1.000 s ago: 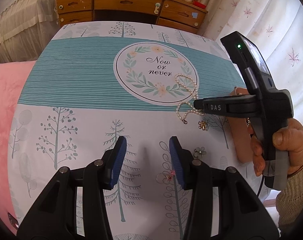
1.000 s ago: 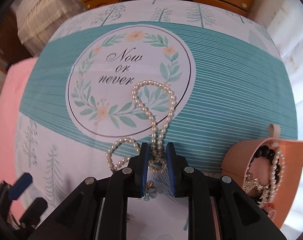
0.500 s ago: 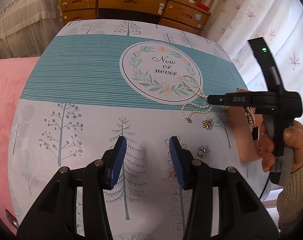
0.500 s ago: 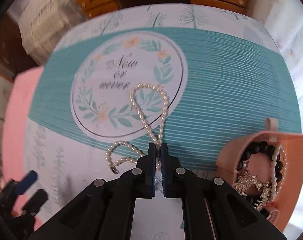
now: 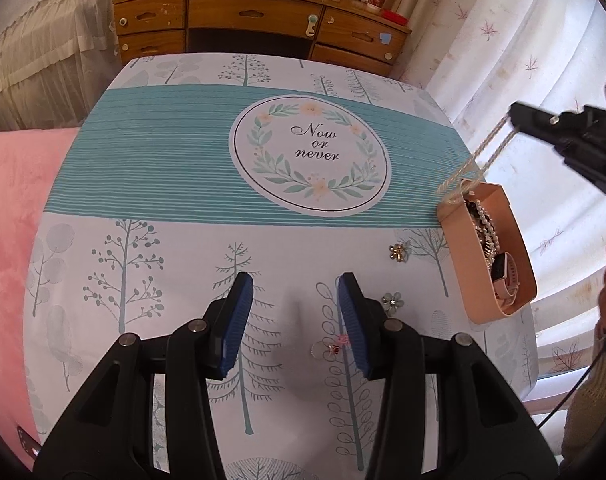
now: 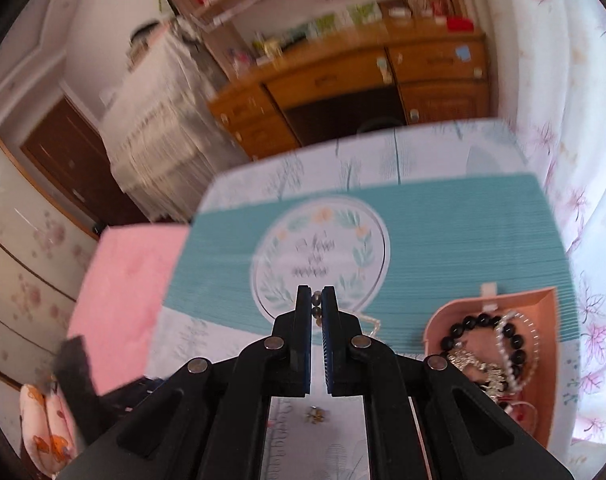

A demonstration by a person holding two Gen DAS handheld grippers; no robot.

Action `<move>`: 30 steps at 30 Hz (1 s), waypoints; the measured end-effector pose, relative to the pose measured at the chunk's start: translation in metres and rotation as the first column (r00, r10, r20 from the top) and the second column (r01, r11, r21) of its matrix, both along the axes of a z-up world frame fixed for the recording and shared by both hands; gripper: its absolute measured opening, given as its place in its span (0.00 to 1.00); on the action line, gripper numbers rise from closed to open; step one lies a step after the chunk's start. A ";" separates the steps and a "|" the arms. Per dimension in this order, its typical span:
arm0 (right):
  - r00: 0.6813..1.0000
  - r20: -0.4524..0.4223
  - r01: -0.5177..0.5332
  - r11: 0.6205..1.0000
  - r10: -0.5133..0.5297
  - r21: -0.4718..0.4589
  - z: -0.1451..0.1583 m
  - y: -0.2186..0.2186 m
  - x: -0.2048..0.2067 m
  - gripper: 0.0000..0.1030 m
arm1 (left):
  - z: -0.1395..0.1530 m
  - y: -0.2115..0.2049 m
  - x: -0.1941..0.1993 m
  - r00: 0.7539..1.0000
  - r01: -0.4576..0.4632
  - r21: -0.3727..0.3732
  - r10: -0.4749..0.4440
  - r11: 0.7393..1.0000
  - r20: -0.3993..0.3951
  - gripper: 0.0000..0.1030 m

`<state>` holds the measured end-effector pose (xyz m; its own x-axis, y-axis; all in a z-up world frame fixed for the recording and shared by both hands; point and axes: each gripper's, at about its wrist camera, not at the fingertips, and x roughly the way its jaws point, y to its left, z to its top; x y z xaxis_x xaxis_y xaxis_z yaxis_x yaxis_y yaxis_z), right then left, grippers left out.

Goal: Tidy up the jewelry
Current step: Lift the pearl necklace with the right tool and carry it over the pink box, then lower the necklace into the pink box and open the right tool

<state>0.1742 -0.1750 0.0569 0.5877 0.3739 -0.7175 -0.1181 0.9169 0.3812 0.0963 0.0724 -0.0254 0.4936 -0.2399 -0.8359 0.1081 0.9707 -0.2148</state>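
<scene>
Bedroom setting: small table (image 5: 151, 184) under a teal-striped cloth printed with trees and a "Now or never" wreath, wooden dresser (image 5: 259, 28) behind, pink bedding (image 5: 15, 200) to one side.

Right gripper (image 6: 316, 304): raised well above the cloth, fingers together and clamped on a few beads of the pearl necklace (image 5: 491, 156). Pinched near one end, evidently so the rest can hang free. Left view confirms: strand dangling in a blurred line from the tip, lower end just over or touching the near rim of the pink tray (image 5: 515, 248); contact not determinable. Judged purpose: feed the loose end in first, let the strand pile down.

Tray at the right edge of the table, already holding a black bead bracelet (image 6: 483, 324), a pearl strand, a pink watch (image 5: 505, 276) and other pieces too tangled to identify.

Left gripper (image 5: 293, 320): low over the front of the table, fingers wide apart, holding nothing. Parked near the remaining loose pieces, presumably for the next pick: gold flower brooch (image 5: 397, 251), pale flower brooch (image 5: 391, 301), small ring with a red charm (image 5: 327, 349).

Risk noted: swinging strand could drape outside the rim.
</scene>
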 end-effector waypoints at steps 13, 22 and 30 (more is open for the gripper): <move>0.986 0.136 0.093 0.995 -0.095 0.021 0.079 -0.077 -0.096 0.04 | 0.024 -0.032 -0.016 0.996 0.066 0.061 -0.069 0.996 0.051 0.40; 0.965 0.219 0.137 0.989 -0.145 0.053 0.114 -0.120 -0.151 0.04 | 0.032 -0.050 -0.027 0.993 0.096 0.089 -0.102 0.991 0.061 0.40; 0.962 0.240 0.122 0.991 -0.130 0.049 0.132 -0.136 -0.185 0.04 | 0.031 -0.053 -0.034 0.993 0.101 0.110 -0.108 0.989 0.055 0.40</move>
